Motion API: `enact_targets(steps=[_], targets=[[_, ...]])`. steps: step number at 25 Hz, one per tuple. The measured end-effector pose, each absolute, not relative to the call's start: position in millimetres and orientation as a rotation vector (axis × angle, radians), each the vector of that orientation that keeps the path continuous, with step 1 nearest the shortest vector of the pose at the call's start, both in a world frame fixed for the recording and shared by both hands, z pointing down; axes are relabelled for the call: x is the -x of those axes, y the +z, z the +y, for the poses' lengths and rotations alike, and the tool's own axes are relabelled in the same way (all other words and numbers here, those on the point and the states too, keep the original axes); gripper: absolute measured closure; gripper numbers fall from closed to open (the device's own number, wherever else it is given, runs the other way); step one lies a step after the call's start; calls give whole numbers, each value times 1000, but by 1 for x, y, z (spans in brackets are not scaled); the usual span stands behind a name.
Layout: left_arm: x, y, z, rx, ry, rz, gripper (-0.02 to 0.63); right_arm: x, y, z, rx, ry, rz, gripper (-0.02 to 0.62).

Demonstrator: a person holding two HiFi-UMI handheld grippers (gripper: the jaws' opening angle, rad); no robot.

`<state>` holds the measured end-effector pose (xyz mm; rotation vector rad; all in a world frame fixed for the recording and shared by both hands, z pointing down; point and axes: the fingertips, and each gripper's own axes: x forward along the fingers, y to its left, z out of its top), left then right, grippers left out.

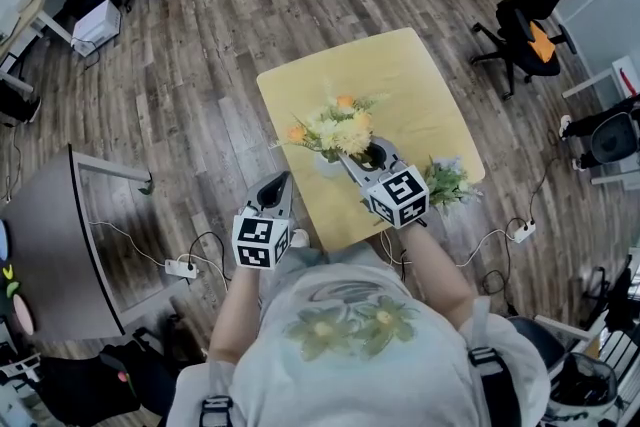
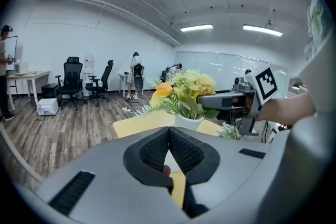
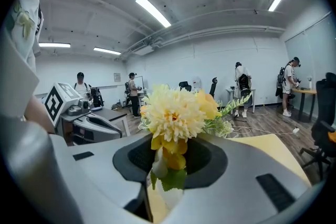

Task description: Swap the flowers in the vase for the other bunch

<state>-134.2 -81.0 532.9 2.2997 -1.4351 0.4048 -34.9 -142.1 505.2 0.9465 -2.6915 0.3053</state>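
A white vase (image 1: 328, 164) stands near the front of the yellow table (image 1: 400, 75), with a bunch of yellow and orange flowers (image 1: 335, 127) over its mouth. My right gripper (image 1: 362, 156) reaches in from the right and is shut on that bunch just above the vase; in the right gripper view the cream bloom (image 3: 173, 113) sits right between the jaws. The other bunch (image 1: 447, 181), pale flowers with green leaves, lies at the table's front right edge. My left gripper (image 1: 278, 183) hangs off the table's front left edge, shut and holding nothing.
Black office chairs (image 1: 525, 10) stand to the right and at the back left. Cables and a power strip (image 1: 182, 267) lie on the wood floor. A grey desk (image 1: 50, 245) is at the left. Several people stand far back in the room.
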Motion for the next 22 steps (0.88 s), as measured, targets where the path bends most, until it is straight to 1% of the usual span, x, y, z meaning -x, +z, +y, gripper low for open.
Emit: enact_targets(steps=[14,15,17,18,22], targets=[[135,537,-71,-2304,398,-1424,591,42,516,-132,-939,236,-2628,476],[135,537,-71,-2305,397,-1423,591,43,516,-131,-932,229,-2619,464],[135,536,-70,-2306,396,-1424,591,46,516,-129,-921,226,-2606,404],[136,536,-71,-2306,395,-1425,591,47,515,-128,-917,222,-2599,391],[136,535,-71,-2305,395,-1426,591,47,513,-124,-928,199,-2539,379]])
